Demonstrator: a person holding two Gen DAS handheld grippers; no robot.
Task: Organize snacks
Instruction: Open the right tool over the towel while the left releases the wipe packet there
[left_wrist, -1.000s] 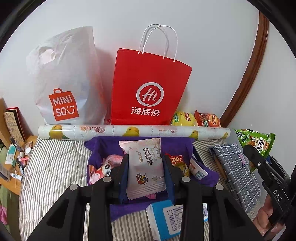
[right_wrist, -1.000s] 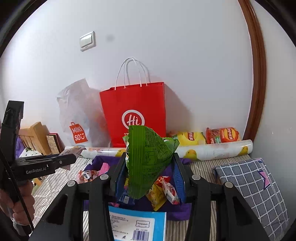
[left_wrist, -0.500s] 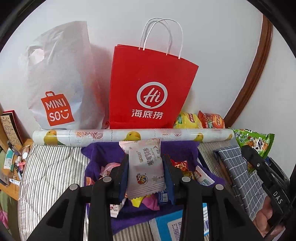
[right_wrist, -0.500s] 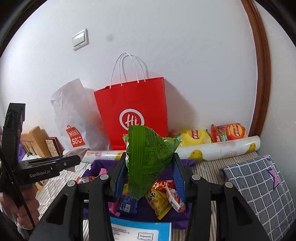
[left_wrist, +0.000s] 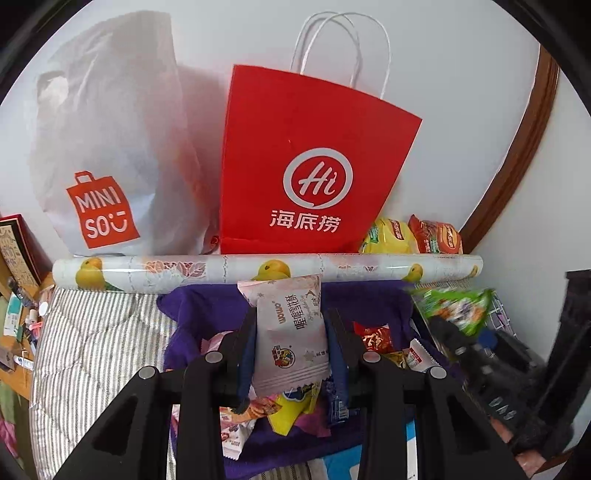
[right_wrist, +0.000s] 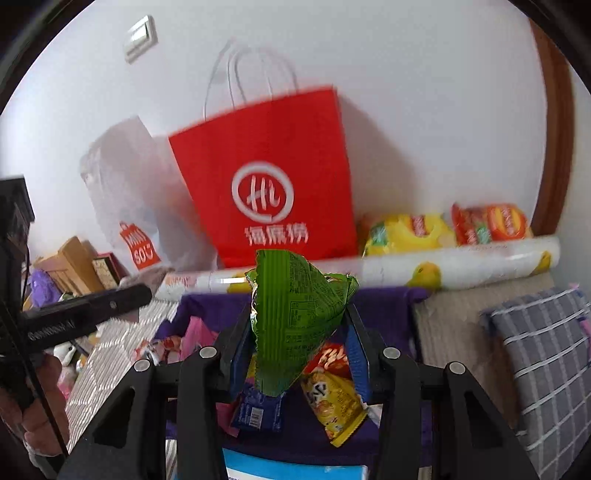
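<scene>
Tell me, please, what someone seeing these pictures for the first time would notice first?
The bright red paper bag with white handles stands against the wall at the back, beside a white Miniso plastic bag on its left. In front, each gripper holds up a snack: the left gripper is shut on a pale pink snack packet, the right gripper on a crumpled green snack bag, both above a purple cloth strewn with snacks.

Two carrier bags stand at the wall: one red paper bag (left_wrist: 310, 162), one white plastic Miniso bag (left_wrist: 110, 147). Two crisp packets beside them, one yellow (right_wrist: 406, 232), one orange-red (right_wrist: 491, 223). One patterned roll (left_wrist: 184, 269). One checked cushion (right_wrist: 546, 362). Loose snacks in the purple heap (left_wrist: 207, 314) too jumbled to count.
</scene>
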